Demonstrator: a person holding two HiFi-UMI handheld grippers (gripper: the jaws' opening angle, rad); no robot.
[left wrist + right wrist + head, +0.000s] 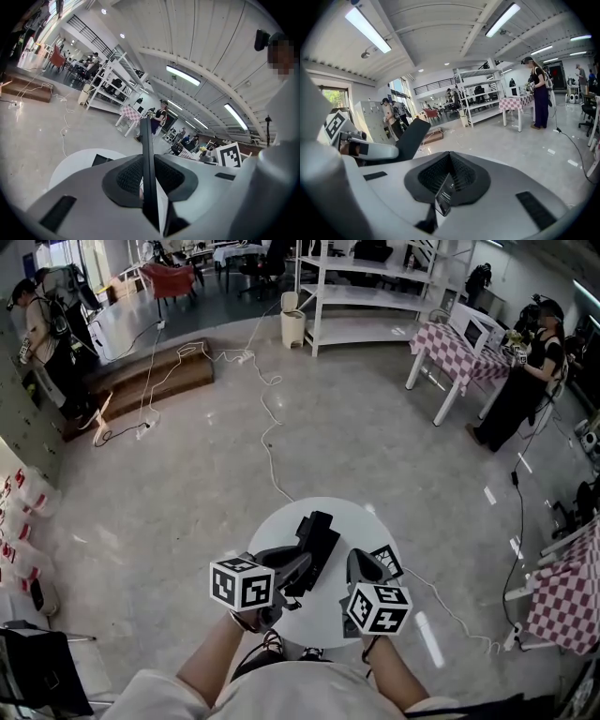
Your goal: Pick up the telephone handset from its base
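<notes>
Jaws of the left gripper [292, 566] clamp the black telephone handset [317, 538] edge-on, above the round white table [361, 521] at the head view's lower centre. Its base [101, 160] sits on that table. Further right, the right gripper [360, 565] is clenched shut, near the handset.

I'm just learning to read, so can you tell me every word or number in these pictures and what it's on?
No words or numbers here can be read for sure.
Small dark tag pinched in the right tool: lines of pale print, too small to read.
Marker cubes on the two tools: black-and-white square patterns only, no words.
</notes>
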